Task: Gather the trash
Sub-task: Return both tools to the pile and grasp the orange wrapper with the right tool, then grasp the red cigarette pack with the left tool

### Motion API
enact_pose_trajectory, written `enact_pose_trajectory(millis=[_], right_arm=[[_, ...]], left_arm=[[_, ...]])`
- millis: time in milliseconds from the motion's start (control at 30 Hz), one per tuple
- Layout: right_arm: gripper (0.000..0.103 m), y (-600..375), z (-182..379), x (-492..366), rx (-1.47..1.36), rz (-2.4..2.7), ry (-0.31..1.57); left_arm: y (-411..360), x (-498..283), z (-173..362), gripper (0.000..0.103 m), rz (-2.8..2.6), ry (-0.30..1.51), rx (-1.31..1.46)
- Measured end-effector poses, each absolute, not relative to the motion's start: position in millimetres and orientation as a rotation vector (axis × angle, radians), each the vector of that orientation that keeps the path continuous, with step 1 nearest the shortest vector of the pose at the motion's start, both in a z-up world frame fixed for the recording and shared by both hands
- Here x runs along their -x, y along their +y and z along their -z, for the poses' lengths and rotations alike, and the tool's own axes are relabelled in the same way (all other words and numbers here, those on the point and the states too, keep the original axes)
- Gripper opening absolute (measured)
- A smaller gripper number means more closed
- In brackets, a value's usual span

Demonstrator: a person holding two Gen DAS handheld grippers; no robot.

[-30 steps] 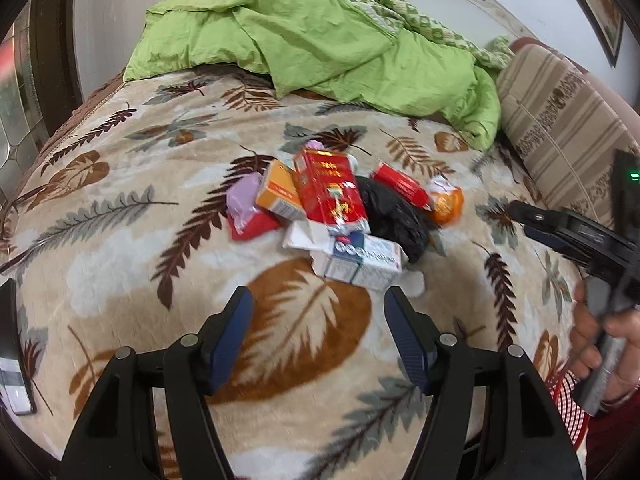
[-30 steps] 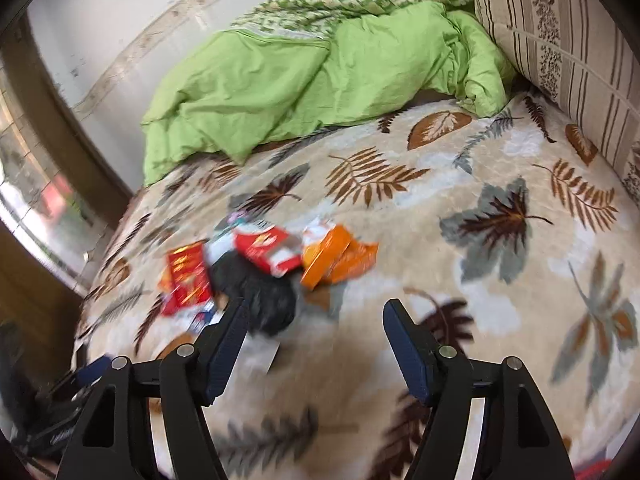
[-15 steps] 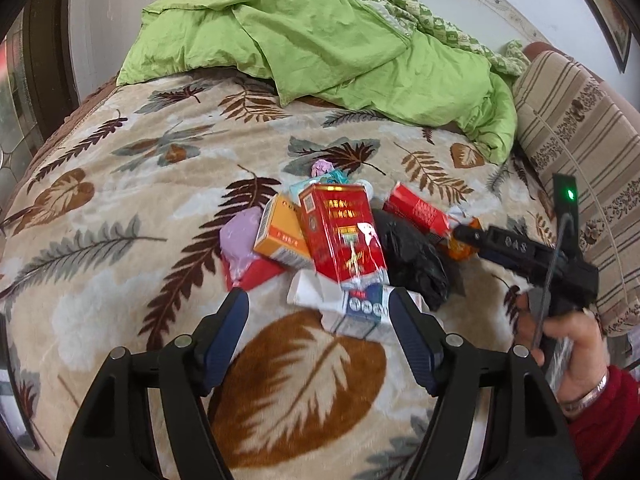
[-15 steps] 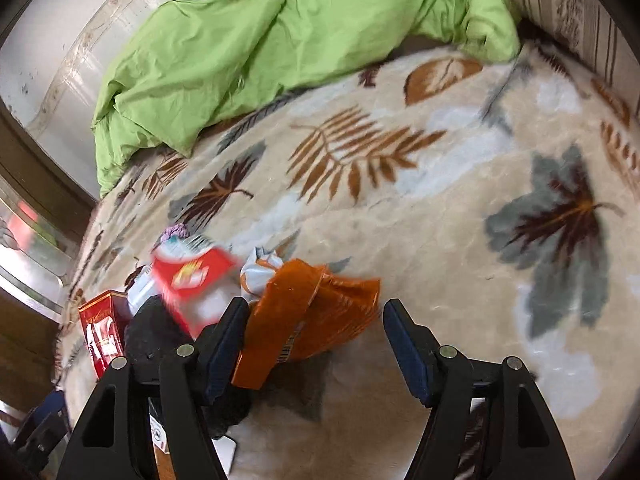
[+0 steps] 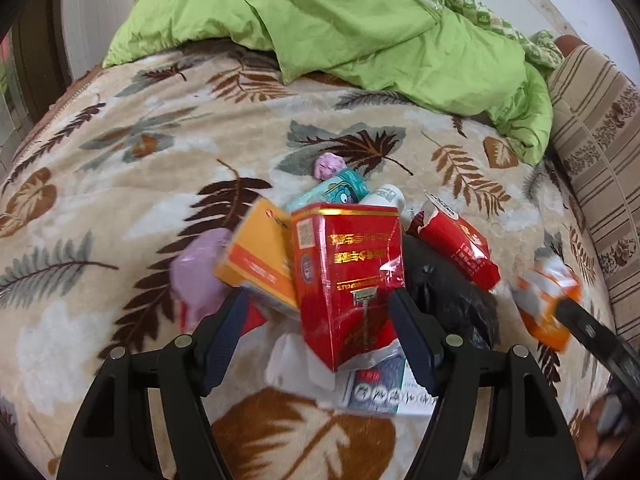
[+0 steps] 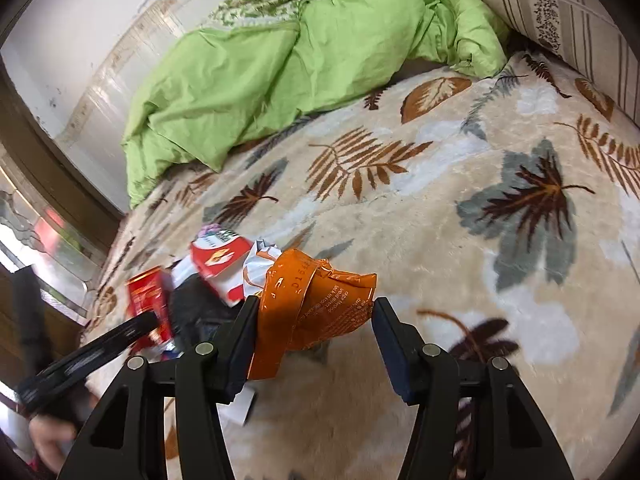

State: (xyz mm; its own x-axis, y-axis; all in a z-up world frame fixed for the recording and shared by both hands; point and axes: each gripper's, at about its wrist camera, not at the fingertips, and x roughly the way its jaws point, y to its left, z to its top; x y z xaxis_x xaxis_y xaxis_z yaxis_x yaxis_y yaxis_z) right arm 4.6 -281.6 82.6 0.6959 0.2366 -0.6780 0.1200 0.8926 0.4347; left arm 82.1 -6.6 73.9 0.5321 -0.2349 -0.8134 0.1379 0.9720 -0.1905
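In right view only: right claw (image 6: 312, 334) closing around orange wrapper (image 6: 316, 300); left claw (image 5: 318, 330) open astride red box (image 5: 348, 276)

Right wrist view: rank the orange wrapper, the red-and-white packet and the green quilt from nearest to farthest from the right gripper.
1. Orange wrapper: between the closing jaws of the right gripper, against the left finger.
2. Red-and-white packet: just beyond, up and left, in the trash pile.
3. Green quilt: farthest, bunched at the far edge of the bed.

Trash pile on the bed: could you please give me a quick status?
Left claw open around red box. Right claw closing, orange wrapper between. Black bag alongside.
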Motion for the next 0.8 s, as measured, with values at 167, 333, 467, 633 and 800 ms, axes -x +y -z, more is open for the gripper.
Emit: enact_pose_trajectory(millis=[167,333,467,633,800], right_arm=[[0.060,-277.6,-89.0,17.8,-0.478,-0.089,0.784],[0.060,-263.9,-92.3,36.6,-0.450,-0.113,0.774],[0.060,-252.1,-95.7,51.5,-0.416,-0.124,0.761],[0.060,-236.0,-98.4,73.7,-0.369,-0.136,0.752],[0.060,-222.2,-100.1,99.5,-0.333,-0.153,0.759]], left_arm=[[-19.1,-89.9,-66.4,0.044,0.243,0.986,0.121],[-21.4,-78.1,-74.2,0.028,0.253,0.958,0.100],[-14.2,-56.6,-86.9,0.022,0.277,0.928,0.103],[-4.0,-18.6,-100.8,0.021,0.304,0.898,0.103],[16.5,31.7,-115.4,0.021,0.309,0.849,0.100]])
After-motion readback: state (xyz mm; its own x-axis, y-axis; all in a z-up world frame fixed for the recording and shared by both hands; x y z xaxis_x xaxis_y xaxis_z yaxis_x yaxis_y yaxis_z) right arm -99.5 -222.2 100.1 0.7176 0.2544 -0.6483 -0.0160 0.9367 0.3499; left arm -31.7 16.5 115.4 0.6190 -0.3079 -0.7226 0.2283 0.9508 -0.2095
